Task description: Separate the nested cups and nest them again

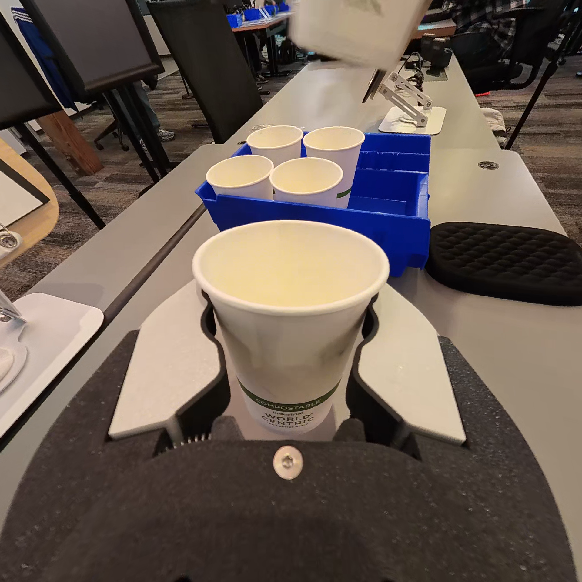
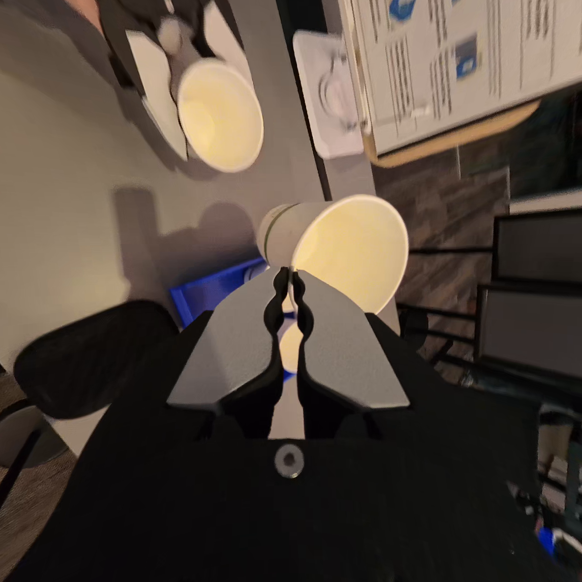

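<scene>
Gripping an upright white paper cup [image 1: 289, 318] around its body, the left gripper [image 1: 290, 315] holds it on the grey table [image 1: 491, 362]. Right gripper [image 2: 289, 275] is raised, its tips pinched on the rim of a second cup [image 2: 343, 252], tilted sideways. Four cups [image 1: 274, 167] stand in the blue bin [image 1: 362, 220] behind.

The left gripper's [image 1: 289, 340] fingers [image 1: 176, 356] clasp an upright paper cup [image 1: 289, 315] before a blue bin [image 1: 390, 201].

Office: long desks [image 1: 315, 94], swivel chairs [image 1: 491, 63].
</scene>
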`<state>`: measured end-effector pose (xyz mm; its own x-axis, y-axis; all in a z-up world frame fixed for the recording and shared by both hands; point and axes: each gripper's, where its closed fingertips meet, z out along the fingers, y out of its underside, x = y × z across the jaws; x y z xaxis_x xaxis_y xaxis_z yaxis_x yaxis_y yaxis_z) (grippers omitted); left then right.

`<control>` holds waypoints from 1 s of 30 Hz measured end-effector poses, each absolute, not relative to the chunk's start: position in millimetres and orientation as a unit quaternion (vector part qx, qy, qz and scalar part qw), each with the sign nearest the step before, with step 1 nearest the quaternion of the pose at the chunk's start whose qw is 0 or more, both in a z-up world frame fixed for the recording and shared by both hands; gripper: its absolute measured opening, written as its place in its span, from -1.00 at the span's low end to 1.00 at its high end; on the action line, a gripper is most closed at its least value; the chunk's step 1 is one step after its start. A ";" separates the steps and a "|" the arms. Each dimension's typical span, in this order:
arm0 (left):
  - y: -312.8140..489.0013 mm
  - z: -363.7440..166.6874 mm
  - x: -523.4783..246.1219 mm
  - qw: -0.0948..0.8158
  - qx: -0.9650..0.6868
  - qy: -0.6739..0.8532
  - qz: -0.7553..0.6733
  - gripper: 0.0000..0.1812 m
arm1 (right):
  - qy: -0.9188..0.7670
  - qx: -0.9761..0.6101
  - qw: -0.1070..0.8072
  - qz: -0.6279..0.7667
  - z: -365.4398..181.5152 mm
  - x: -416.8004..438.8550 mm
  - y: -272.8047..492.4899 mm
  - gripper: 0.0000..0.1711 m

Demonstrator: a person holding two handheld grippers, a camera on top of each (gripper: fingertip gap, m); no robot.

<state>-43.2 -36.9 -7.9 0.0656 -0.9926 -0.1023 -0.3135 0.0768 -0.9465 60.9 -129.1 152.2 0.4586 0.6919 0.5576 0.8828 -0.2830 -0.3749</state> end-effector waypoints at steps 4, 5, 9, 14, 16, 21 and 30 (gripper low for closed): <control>-36.8 -8.5 -43.0 0.456 -0.569 0.575 -0.370 0.02 | -0.456 -0.827 0.281 -0.171 110.2 116.7 -156.2 -0.97; -36.9 -8.9 -42.9 0.456 -0.570 0.575 -0.370 0.02 | -0.448 -0.834 0.270 -0.175 97.1 128.1 -161.9 -0.97; -37.3 -10.5 -42.5 0.456 -0.569 0.579 -0.365 0.02 | -0.420 -0.858 0.240 -0.172 44.8 160.5 -177.2 -0.97; -37.2 -11.3 -42.6 0.455 -0.570 0.579 -0.364 0.02 | -0.411 -0.872 0.209 -0.166 -6.4 180.7 -184.9 -0.97; -36.9 -11.5 -42.7 0.454 -0.570 0.579 -0.365 0.02 | -0.413 -0.871 0.203 -0.171 -19.3 186.4 -184.6 -0.97; -36.1 -12.0 -43.1 0.454 -0.571 0.578 -0.365 0.02 | -0.414 -0.875 0.185 -0.170 -40.1 195.5 -184.3 -0.97; -37.3 -14.3 -41.9 0.451 -0.571 0.582 -0.364 0.02 | -0.420 -0.878 0.156 -0.170 -55.6 202.3 -188.4 -0.97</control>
<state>-41.9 -37.3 -14.3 0.0579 -0.9923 -0.1099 -0.3366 0.0842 -0.9379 202.3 -188.4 -55.6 0.5896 0.6844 0.4290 0.7902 -0.5988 -0.1305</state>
